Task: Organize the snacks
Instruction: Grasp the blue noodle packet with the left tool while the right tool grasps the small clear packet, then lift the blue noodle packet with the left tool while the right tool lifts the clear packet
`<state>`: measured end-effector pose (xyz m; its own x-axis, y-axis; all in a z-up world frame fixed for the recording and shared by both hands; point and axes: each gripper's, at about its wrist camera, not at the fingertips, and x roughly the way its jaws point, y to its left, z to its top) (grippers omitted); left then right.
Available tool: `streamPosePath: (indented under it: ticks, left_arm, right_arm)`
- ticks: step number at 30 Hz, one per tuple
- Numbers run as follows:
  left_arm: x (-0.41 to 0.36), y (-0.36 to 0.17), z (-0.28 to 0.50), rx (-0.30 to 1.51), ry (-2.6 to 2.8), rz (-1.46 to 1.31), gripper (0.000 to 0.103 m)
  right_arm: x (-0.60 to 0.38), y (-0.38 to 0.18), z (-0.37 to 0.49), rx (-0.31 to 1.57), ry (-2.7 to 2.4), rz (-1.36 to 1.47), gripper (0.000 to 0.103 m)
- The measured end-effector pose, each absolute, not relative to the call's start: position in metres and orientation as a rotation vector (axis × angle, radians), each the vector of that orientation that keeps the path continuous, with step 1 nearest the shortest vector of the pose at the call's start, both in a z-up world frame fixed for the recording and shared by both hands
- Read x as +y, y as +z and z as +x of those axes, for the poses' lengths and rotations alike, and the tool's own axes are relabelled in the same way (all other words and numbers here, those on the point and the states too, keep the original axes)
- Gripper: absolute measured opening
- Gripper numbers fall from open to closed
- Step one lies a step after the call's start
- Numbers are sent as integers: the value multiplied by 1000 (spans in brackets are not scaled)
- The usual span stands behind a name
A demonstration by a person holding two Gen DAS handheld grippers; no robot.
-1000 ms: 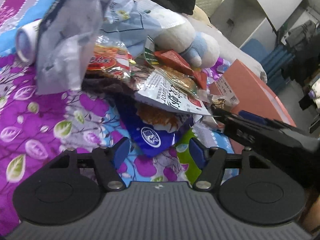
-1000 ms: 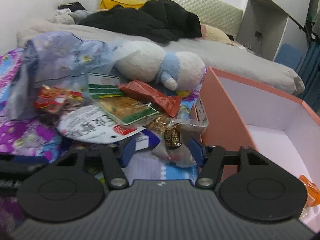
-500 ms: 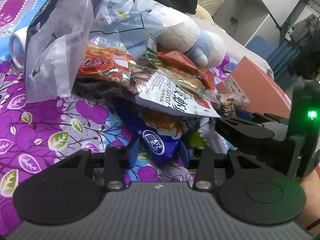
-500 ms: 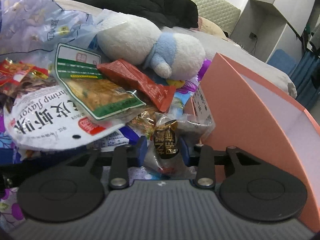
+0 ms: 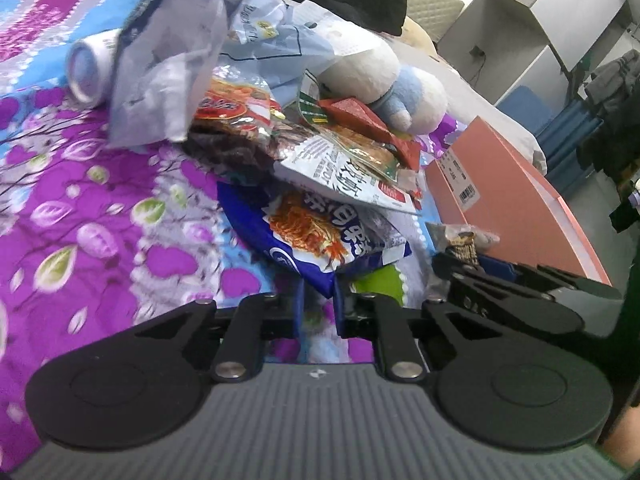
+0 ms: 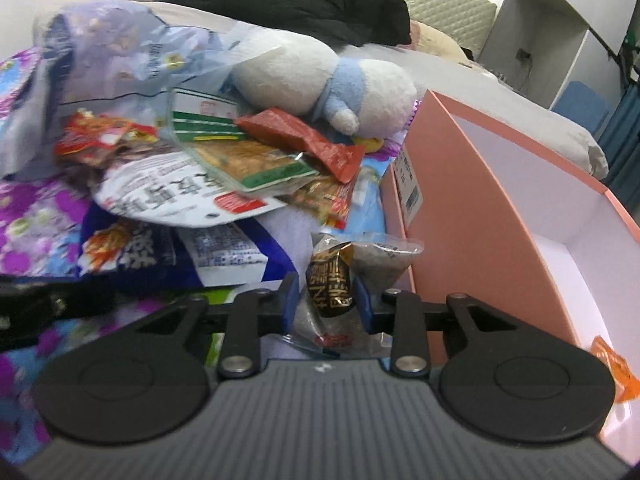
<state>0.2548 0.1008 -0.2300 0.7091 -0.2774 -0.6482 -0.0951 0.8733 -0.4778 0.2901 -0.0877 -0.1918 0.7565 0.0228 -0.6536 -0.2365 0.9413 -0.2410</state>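
Fingers [image 5: 298, 308] of my left gripper [image 5: 318, 309] have just been closing onto the blue bag's [image 5: 304, 236] corner beside the box [image 6: 480, 216]; my right gripper [image 6: 326, 300] pinches a brown sachet [image 6: 330, 286]. Tugging may topple the pile.

Left gripper [image 5: 318, 306]: jaws have just been closing, now clamped on a blue packet's corner. Right gripper [image 6: 326, 302]: jaws narrowed, pads pressing a small dark wrapper between them.
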Motion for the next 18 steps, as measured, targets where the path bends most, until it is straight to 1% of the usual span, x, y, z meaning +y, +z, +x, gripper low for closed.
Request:
streamPosePath:
  ticks: [11, 12, 13, 18]
  left_arm:
    - [109, -205, 186, 775, -60, -534, 11]
    - [109, -203, 181, 772, -57, -528, 11]
    - [108, -201, 176, 771, -56, -521, 11]
    - [106, -193, 145, 765, -55, -511, 10]
  right_arm:
    - [-105, -168, 224, 761, 252, -282, 32]
    - [-108, -165, 217, 760, 254, -281, 24]
    - [-110, -164, 212, 761, 257, -276, 20]
    - [-123, -160, 185, 759, 260, -250, 20]
